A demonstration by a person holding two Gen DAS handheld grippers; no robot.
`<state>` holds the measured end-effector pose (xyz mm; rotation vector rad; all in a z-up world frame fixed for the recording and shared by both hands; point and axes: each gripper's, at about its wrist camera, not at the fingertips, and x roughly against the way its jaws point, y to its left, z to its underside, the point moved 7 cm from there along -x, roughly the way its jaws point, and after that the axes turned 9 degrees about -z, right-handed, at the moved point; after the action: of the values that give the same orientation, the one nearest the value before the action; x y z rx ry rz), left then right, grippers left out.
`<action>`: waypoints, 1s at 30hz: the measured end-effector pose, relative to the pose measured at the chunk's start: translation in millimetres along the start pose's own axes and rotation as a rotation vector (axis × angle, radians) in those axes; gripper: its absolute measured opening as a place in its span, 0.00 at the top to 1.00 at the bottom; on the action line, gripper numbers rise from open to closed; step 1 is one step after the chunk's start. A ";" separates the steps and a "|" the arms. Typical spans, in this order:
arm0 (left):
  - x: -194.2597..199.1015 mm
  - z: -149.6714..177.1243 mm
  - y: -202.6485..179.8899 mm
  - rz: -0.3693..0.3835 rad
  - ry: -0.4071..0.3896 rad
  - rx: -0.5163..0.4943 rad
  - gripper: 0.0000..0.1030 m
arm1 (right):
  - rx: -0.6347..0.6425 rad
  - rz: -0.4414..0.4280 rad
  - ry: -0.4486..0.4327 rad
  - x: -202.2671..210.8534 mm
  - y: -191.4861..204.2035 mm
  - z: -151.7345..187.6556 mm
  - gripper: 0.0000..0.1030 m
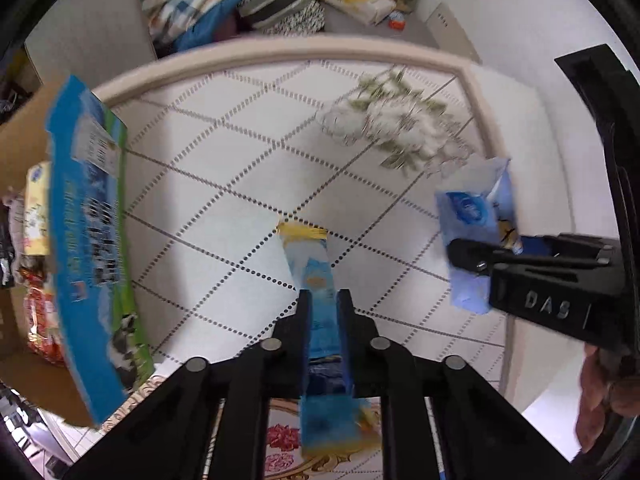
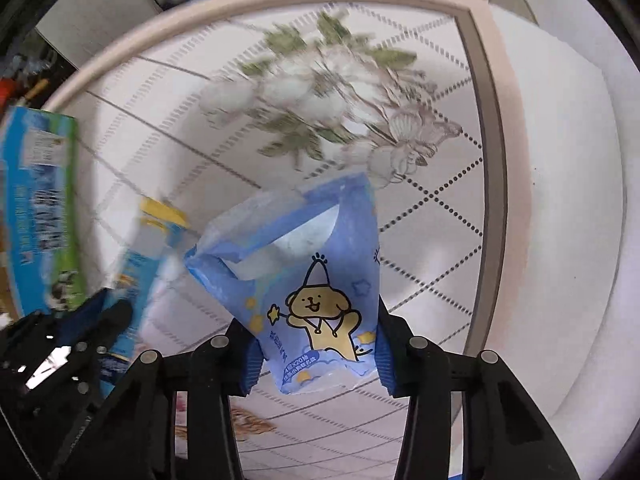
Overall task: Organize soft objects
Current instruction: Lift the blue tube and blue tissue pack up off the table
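Observation:
My left gripper [image 1: 324,300] is shut on a thin blue and yellow soft pack [image 1: 312,264], held edge-on above the white patterned tabletop [image 1: 224,152]. My right gripper [image 2: 316,344] is shut on a blue tissue pack with a yellow cartoon bear [image 2: 312,280], also held in the air. In the left wrist view the right gripper [image 1: 472,256] shows at the right with the tissue pack [image 1: 468,216]. In the right wrist view the left gripper [image 2: 108,316] shows at the lower left with its pack [image 2: 148,240].
A blue and green milk carton box [image 1: 88,232] stands at the table's left edge, seen also in the right wrist view [image 2: 40,208]. Snack packets [image 1: 36,276] lie in a cardboard box beside it. A flower print [image 2: 320,92] marks the table. Clutter lies beyond the far rim [image 1: 280,50].

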<state>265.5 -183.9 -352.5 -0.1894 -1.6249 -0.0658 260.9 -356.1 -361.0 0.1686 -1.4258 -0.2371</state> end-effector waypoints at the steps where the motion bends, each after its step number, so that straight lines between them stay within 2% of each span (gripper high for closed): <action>1: 10.5 0.7 1.9 0.010 -0.018 0.001 0.91 | -0.005 -0.023 -0.021 12.7 7.5 4.3 0.54; 3: 37.2 0.7 15.0 0.025 -0.065 0.002 0.93 | -0.004 -0.050 -0.054 32.5 18.3 11.8 0.54; 5: 54.4 1.5 28.2 0.032 -0.102 0.000 0.93 | 0.006 -0.063 -0.093 44.0 45.1 21.9 0.54; 6: 61.7 4.5 35.2 0.032 -0.092 -0.020 0.93 | 0.018 -0.062 -0.105 56.4 50.5 22.8 0.54; 8: 61.5 10.4 38.9 0.090 -0.053 -0.041 0.91 | 0.018 -0.045 -0.127 60.2 71.2 37.6 0.54; 10: 48.1 18.5 42.8 0.098 -0.007 -0.029 0.80 | 0.013 -0.017 -0.145 55.8 84.8 40.1 0.54; 12: 28.8 25.1 40.4 0.114 0.047 -0.019 0.76 | 0.000 0.011 -0.155 48.0 84.3 44.9 0.54; 14: 3.0 29.0 35.0 0.115 0.112 -0.001 0.76 | -0.027 0.027 -0.150 36.3 70.0 48.4 0.54; 16: -20.7 32.8 29.8 0.104 0.165 0.009 0.76 | -0.063 0.024 -0.133 6.1 58.5 45.4 0.54; 20: -61.6 35.6 16.4 0.099 0.233 0.037 0.76 | -0.141 0.025 -0.105 -21.3 25.1 59.1 0.54; 25: -101.3 38.2 -1.0 0.044 0.286 0.032 0.75 | -0.225 0.018 -0.080 -45.7 -14.4 77.6 0.54; 27: -109.1 38.9 -6.0 0.041 0.293 0.036 0.67 | -0.250 0.017 -0.067 -54.6 -26.6 84.3 0.54; 30: -111.8 38.7 -13.0 -0.003 0.275 0.013 0.63 | -0.272 0.009 -0.055 -64.3 -38.9 93.2 0.54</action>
<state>231.1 -199.8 -465.3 -0.1606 -1.3510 -0.0798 158.1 -374.3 -419.5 -0.0680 -1.4333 -0.4274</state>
